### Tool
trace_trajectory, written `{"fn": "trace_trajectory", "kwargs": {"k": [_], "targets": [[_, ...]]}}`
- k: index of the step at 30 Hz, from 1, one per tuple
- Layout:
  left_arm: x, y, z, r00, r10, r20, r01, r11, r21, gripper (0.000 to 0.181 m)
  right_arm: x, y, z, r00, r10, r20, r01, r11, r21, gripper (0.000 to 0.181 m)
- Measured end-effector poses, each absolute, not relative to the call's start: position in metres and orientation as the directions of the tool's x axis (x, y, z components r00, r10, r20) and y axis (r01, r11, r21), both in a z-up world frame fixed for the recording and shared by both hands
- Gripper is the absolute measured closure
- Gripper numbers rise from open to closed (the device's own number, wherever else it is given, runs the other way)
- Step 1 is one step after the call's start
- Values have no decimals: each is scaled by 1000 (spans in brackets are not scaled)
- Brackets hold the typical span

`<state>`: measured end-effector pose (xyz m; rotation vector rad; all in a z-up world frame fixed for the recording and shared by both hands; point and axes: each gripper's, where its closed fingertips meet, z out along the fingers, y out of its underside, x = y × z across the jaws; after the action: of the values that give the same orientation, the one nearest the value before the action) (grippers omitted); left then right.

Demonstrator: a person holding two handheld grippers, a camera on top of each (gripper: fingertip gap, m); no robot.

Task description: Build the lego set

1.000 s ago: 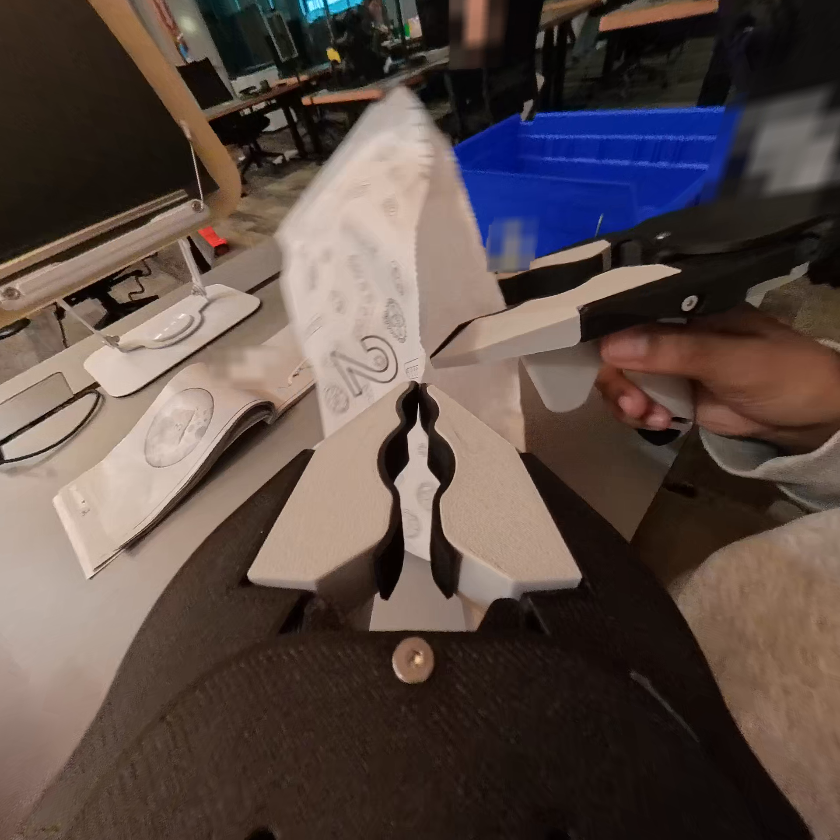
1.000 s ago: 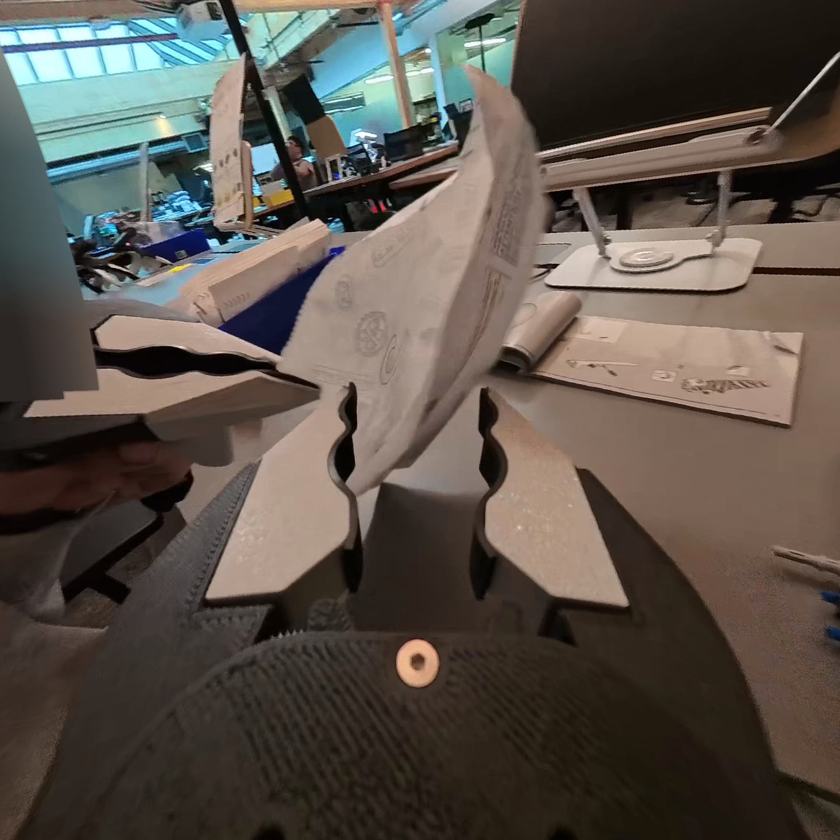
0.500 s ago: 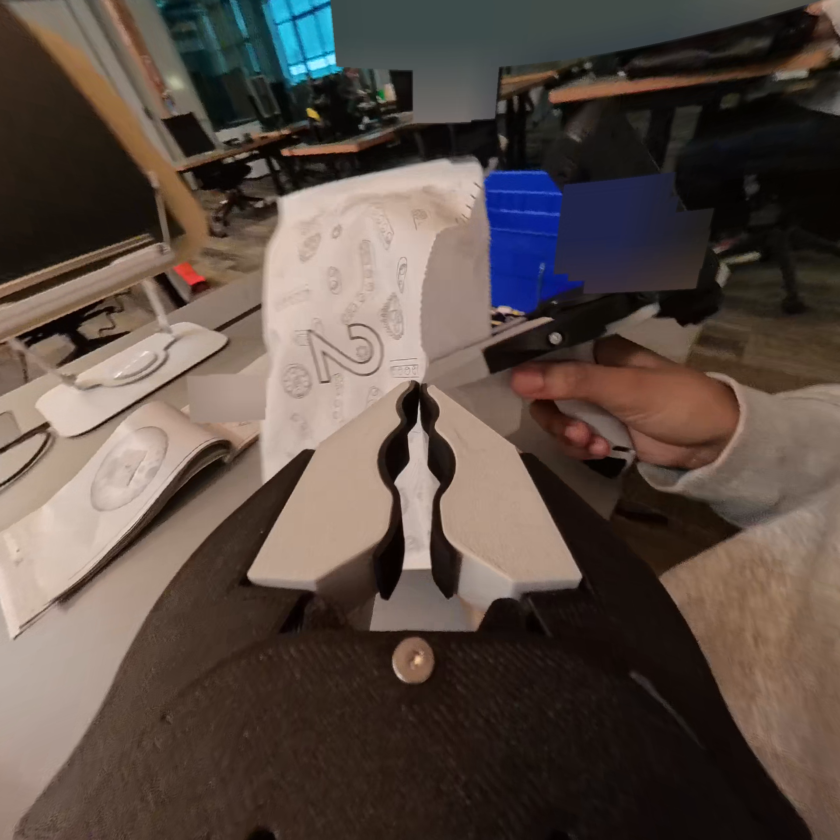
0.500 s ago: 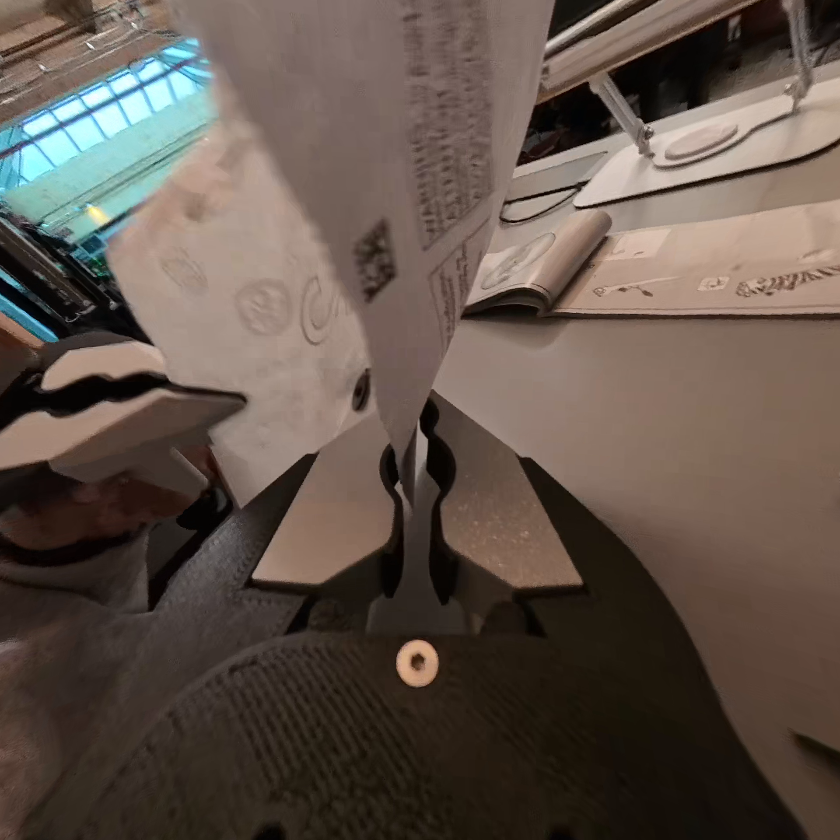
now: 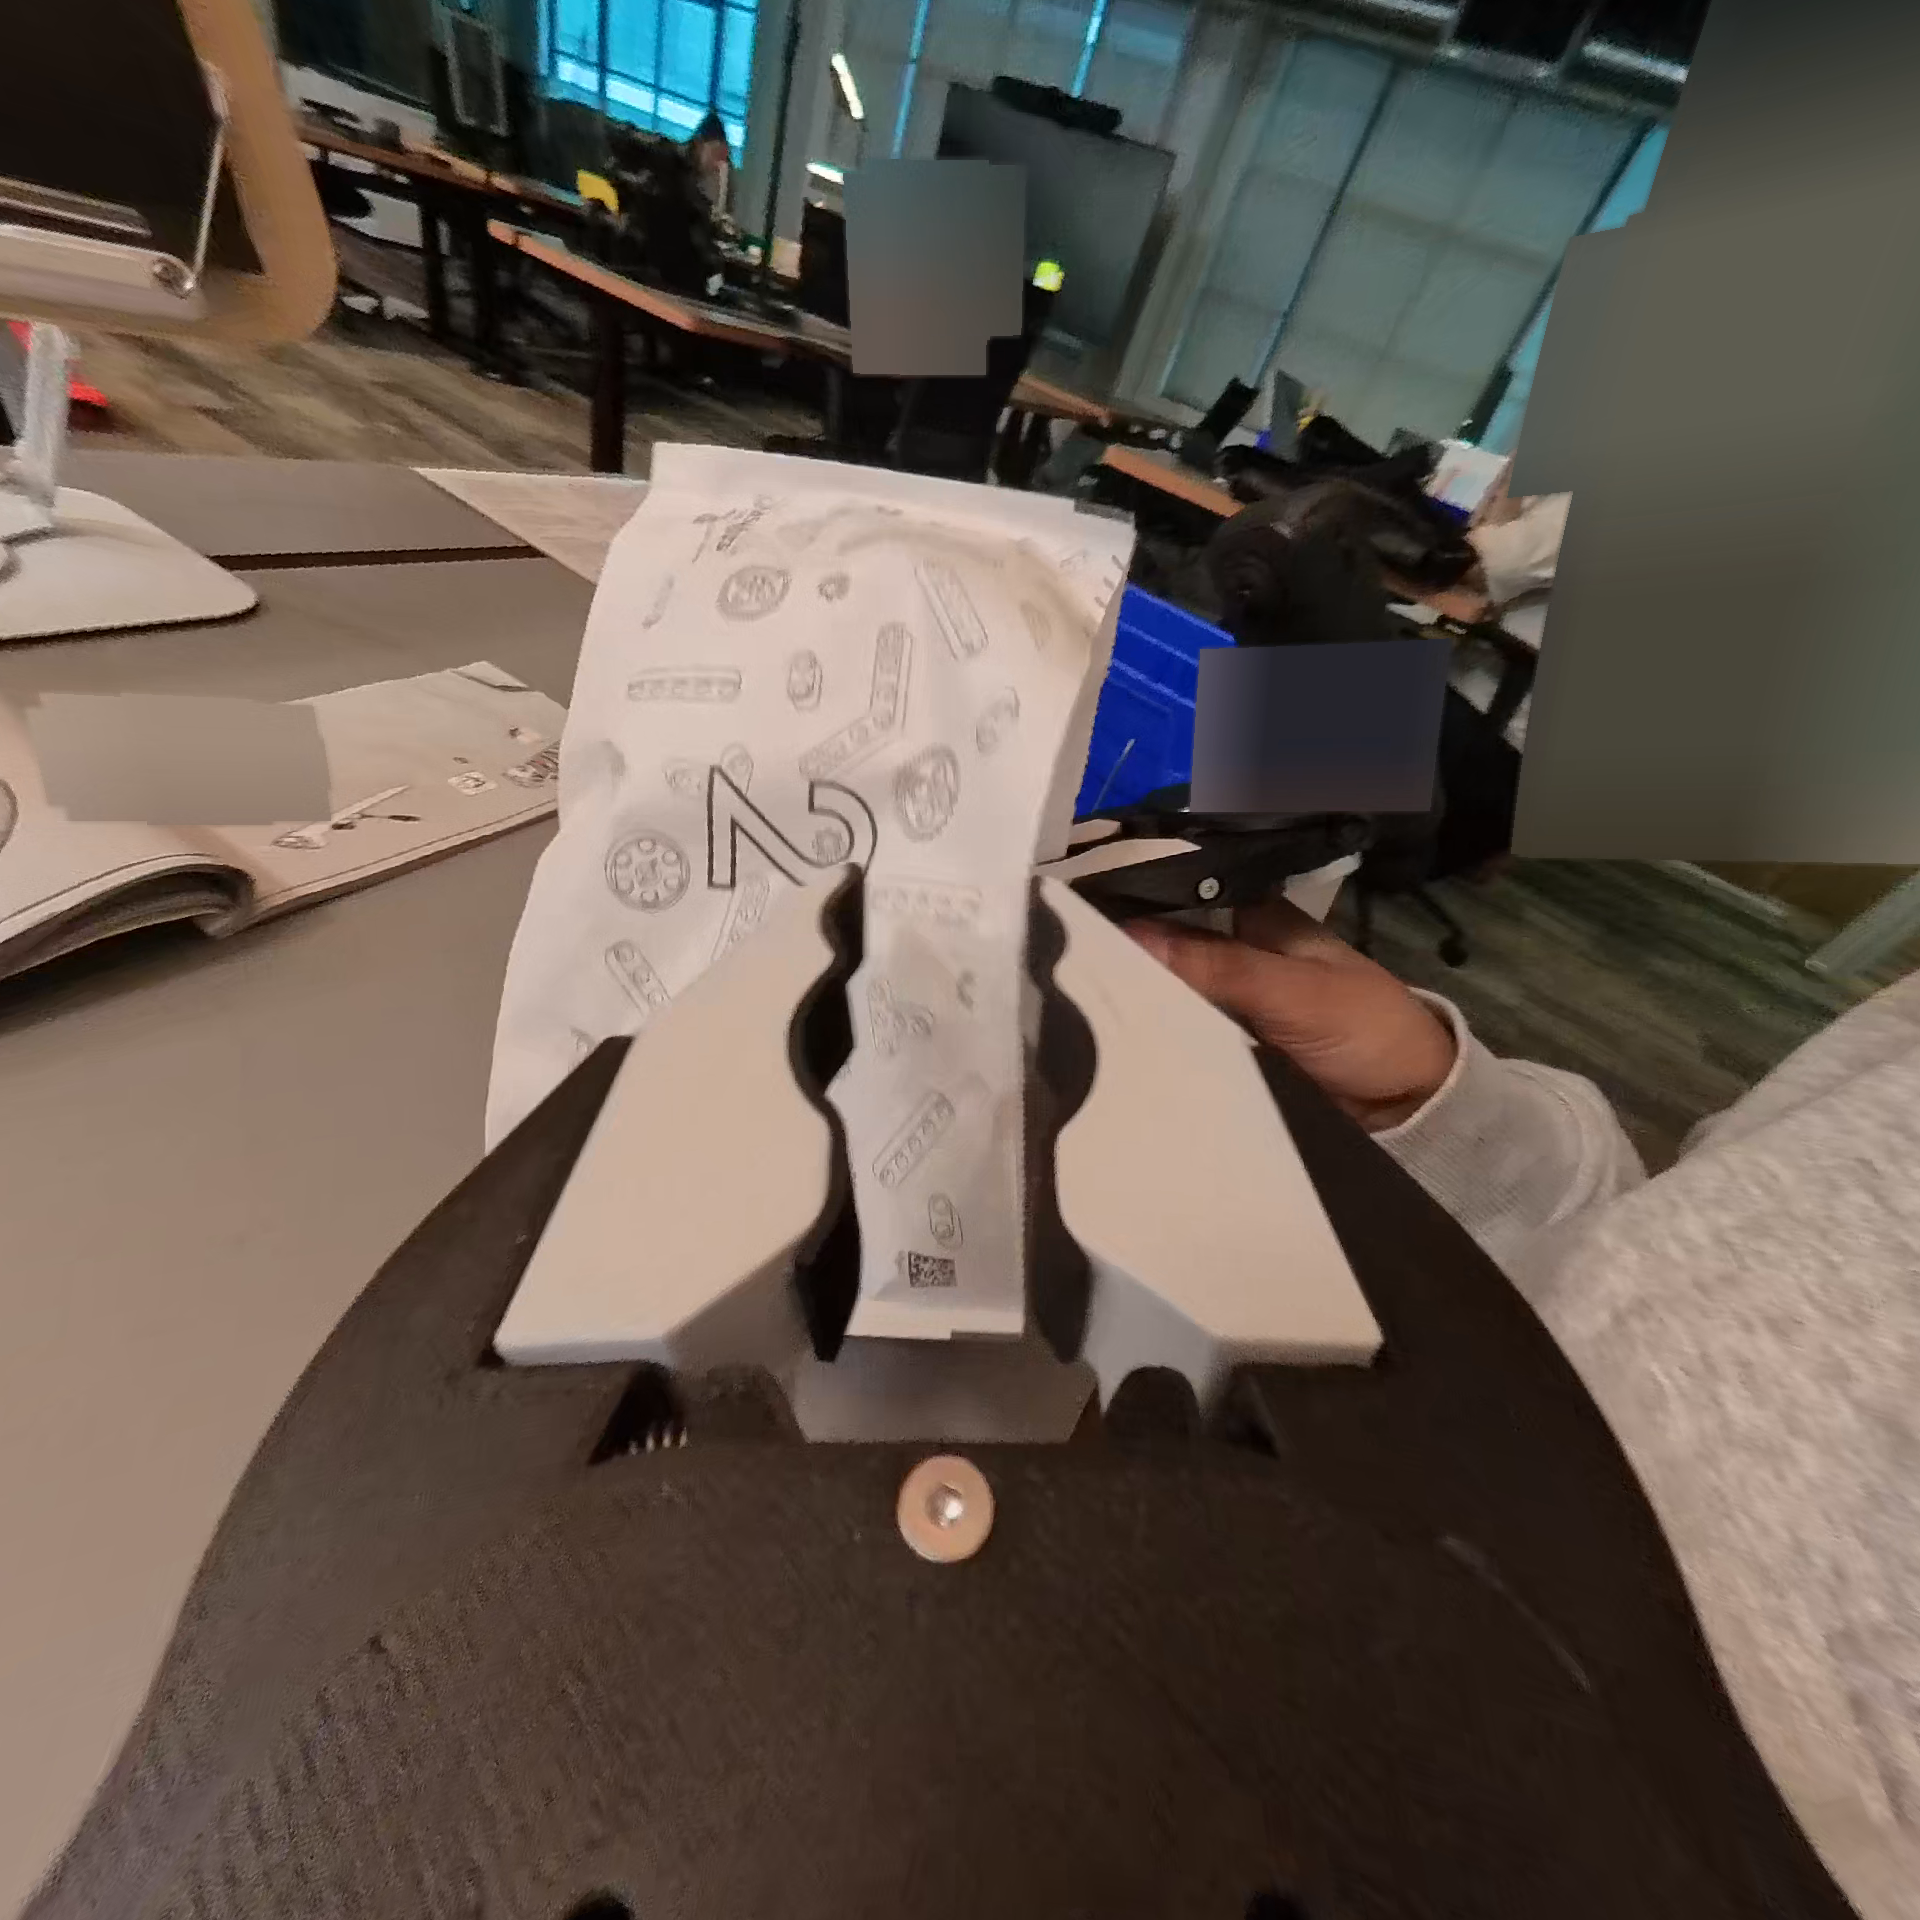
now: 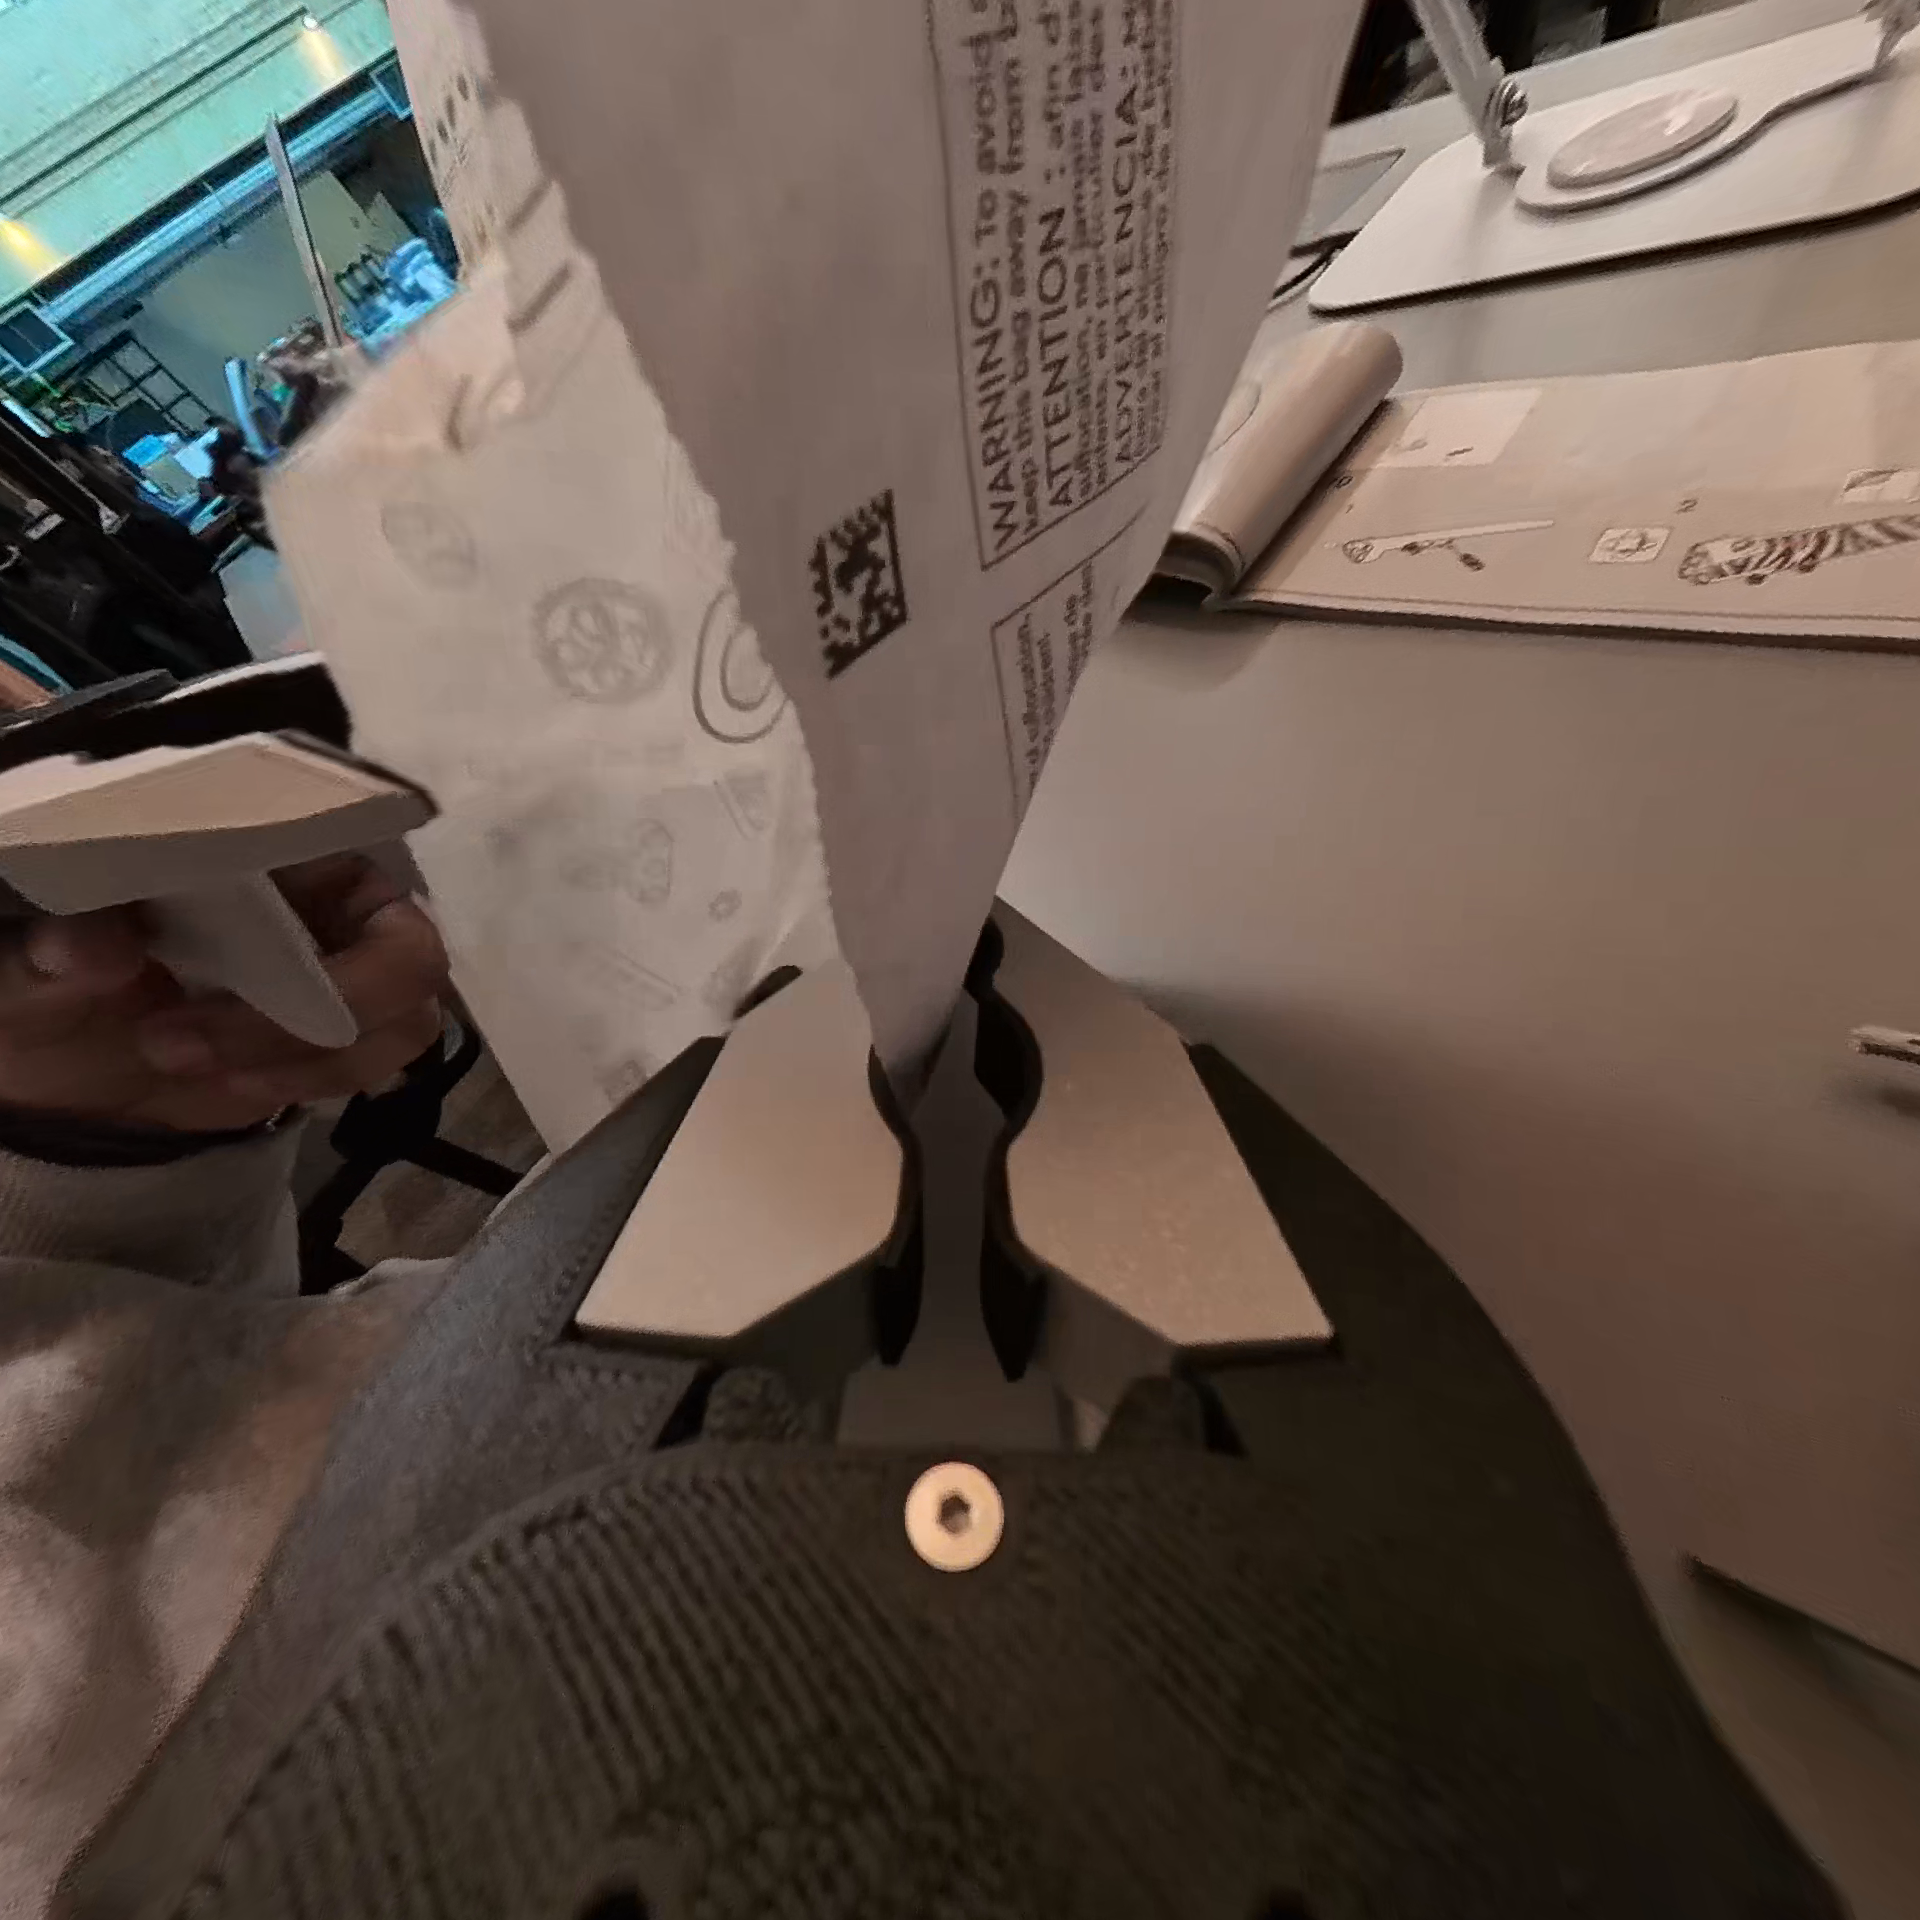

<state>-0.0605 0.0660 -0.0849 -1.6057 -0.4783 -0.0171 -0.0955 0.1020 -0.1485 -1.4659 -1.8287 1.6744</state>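
A white paper parts bag (image 5: 831, 675), printed with brick outlines and a large numeral, hangs upright in the air above the table edge. My left gripper (image 5: 943, 894) is open. The bag's lower strip stands between its fingers with a dark gap at the left pad. My right gripper (image 6: 914, 997) is shut on the bag (image 6: 831, 312), pinching a lower corner between its pads. In the left wrist view the right gripper (image 5: 1143, 862) reaches the bag's right edge from the side. The left gripper (image 6: 312, 800) shows at the left of the right wrist view, beside the bag.
An open instruction booklet (image 5: 395, 769) lies on the grey table (image 5: 260, 1143), also in the right wrist view (image 6: 1558, 520). A monitor stand base (image 6: 1558, 187) sits behind it. A blue bin (image 5: 1153, 686) is behind the bag. A small loose piece (image 6: 1886, 1049) lies at the right. Spacing between my two grippers at the tips: around 8 cm.
My left gripper's fingers have opened off the bag. My right gripper closed on the bag's corner a moment earlier and still holds it. Both grippers and the bag have swung round.
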Motion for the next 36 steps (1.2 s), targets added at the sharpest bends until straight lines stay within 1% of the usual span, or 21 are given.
{"fn": "trace_trajectory", "kwargs": {"k": [1,5,9,12,14,15,17,19,21,25,28,29,31,36], "targets": [[-60,64,-83,910,282,303,317,-6,-948,141,-94,102,-149,-457,777,-433,500,-178,-848,181],[-69,52,-75,901,281,332,331,51,-942,128,-92,107,-153,-448,769,-456,541,-173,-823,181],[-91,42,-86,875,329,356,354,69,-933,127,-95,110,-143,-451,773,-447,531,-170,-830,181],[-114,37,-109,807,365,464,467,86,-880,127,-103,106,-140,-467,780,-417,561,-104,-821,181],[-126,33,-119,770,359,528,526,114,-843,124,-108,100,-141,-509,773,-378,599,4,-800,181],[-130,31,-121,760,354,545,539,124,-833,123,-111,99,-142,-536,777,-330,609,84,-789,181],[-136,25,-120,758,347,552,539,144,-830,123,-118,103,-137,-599,778,-191,591,269,-760,181],[-140,21,-118,768,345,539,520,155,-840,121,-126,101,-120,-666,740,-93,550,403,-731,181],[-142,21,-116,783,345,517,493,163,-855,115,-126,83,-102,-736,670,-94,518,470,-715,181],[-143,23,-118,804,354,479,453,159,-877,106,-121,66,-116,-821,567,-63,493,650,-578,181],[-137,22,-121,813,316,490,461,167,-872,112,-115,55,-117,-853,512,-98,483,706,-518,181],[-137,20,-123,811,313,494,463,172,-869,118,-113,52,-117,-864,492,-103,473,727,-497,181],[-134,15,-124,808,278,520,489,178,-854,124,-112,49,-115,-876,476,-74,453,762,-463,181],[-128,2,-115,773,148,617,573,253,-779,131,-119,46,-104,-877,475,-68,452,769,-452,181]]}}
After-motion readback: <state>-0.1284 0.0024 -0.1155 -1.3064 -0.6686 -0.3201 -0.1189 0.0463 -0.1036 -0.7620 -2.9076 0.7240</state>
